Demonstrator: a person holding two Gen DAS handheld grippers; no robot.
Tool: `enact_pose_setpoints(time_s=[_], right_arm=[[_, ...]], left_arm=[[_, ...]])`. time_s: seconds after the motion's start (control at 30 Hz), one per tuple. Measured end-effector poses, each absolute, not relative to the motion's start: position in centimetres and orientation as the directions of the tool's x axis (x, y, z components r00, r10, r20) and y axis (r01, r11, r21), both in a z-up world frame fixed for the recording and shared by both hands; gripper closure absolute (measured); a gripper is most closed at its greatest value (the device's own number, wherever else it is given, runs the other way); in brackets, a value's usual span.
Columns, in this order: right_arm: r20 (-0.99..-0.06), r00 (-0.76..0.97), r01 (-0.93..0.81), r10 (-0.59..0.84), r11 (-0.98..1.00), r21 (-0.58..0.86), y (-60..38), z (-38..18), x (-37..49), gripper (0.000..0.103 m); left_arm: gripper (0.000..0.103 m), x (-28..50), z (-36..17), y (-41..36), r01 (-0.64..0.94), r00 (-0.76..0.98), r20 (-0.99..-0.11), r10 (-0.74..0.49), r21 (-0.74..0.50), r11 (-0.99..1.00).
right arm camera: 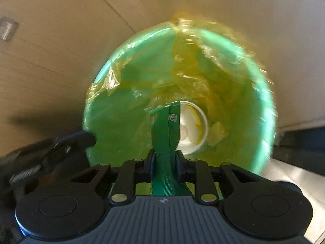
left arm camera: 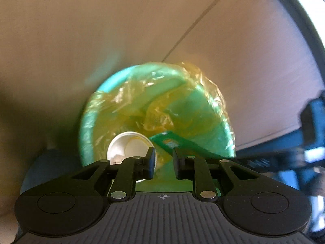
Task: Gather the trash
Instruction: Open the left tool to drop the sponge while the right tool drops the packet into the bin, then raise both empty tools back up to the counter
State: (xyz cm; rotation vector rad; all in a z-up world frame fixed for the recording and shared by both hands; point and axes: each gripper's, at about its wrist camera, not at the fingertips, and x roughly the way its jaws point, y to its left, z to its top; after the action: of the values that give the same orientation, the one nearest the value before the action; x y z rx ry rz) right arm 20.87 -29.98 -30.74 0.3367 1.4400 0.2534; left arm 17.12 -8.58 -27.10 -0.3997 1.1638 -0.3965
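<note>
pale tiled floor fills the background of both views, with a green bin point(right arm camera: 262, 93) lined by a yellowish plastic liner point(right arm camera: 193, 61) standing on it. a white paper cup point(right arm camera: 193, 134) already lies at the bottom of the bin.

the right gripper point(right arm camera: 164, 162) hangs over the bin's mouth, its fingers point(right arm camera: 150, 163) clamped on a green wrapper point(right arm camera: 165, 142), whose free end points down into the bin, in front of the cup. the left gripper point(left arm camera: 164, 161) also hovers above the bin, its fingers point(left arm camera: 150, 162) somewhat apart and holding nothing.

the step in hand looks like the drop of this wrapper into the bin. the next move calls for parting the right fingers while the wrapper sits well inside the rim, so it falls into the liner and not over the edge, then lifting clear without snagging the loose plastic.
</note>
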Motion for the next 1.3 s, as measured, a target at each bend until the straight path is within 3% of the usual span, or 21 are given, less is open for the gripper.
enact_pose_setpoints(time_s=[0.03, 0.1, 0.33, 0.67, 0.8, 0.93, 1.07, 1.2, 1.3], right_arm=[[-0.921, 0.108, 0.043, 0.375, 0.924, 0.381, -29.6, -31.1, 21.3, 0.06], [-0.916, 0.13, 0.049, 0.38, 0.92, 0.388, -29.1, -30.7, 21.3, 0.046], [-0.926, 0.284, 0.054, 0.249, 0.96, 0.274, -29.6, -27.6, 18.8, 0.04], [-0.887, 0.453, 0.054, 0.091, 0.99, 0.129, -30.2, -22.4, 13.4, 0.039], [-0.781, 0.623, 0.037, 0.03, 0.997, 0.068, -28.9, -16.2, 11.5, 0.039], [-0.588, 0.806, -0.029, 0.069, 0.997, 0.078, -27.0, -7.9, 10.4, 0.017], [-0.441, 0.875, -0.167, 0.201, 0.979, 0.115, -23.7, -1.8, 11.1, 0.014], [-0.396, 0.867, -0.259, 0.302, 0.953, 0.16, -19.0, 1.1, 13.7, 0.013], [-0.388, 0.844, -0.333, 0.371, 0.929, 0.164, -16.4, 2.0, 15.0, 0.013]], left_arm=[[0.082, 16.9, -26.9, -8.1, 0.085, 0.345, -0.795, -0.5, -0.504, 0.86], [0.082, 16.5, -26.4, -7.3, 0.072, 0.35, -0.797, -0.492, -0.501, 0.862], [0.082, 15.2, -25.8, -5.7, 0.04, 0.351, -0.802, -0.484, -0.503, 0.863], [0.082, 12.2, -22.1, -6.8, 0.163, 0.413, -0.757, -0.506, -0.485, 0.859], [0.081, 10.2, -17.0, -7.5, 0.303, 0.482, -0.662, -0.574, -0.489, 0.818], [0.081, 6.8, -9.0, -6.9, 0.4, 0.575, -0.552, -0.604, -0.454, 0.796], [0.082, 3.2, -1.2, -3.9, 0.406, 0.665, -0.467, -0.582, -0.427, 0.808], [0.082, 0.3, 3.8, 1.1, 0.355, 0.778, -0.393, -0.49, -0.368, 0.859], [0.082, 0.0, 6.6, 4.1, 0.318, 0.825, -0.386, -0.412, -0.285, 0.904]])
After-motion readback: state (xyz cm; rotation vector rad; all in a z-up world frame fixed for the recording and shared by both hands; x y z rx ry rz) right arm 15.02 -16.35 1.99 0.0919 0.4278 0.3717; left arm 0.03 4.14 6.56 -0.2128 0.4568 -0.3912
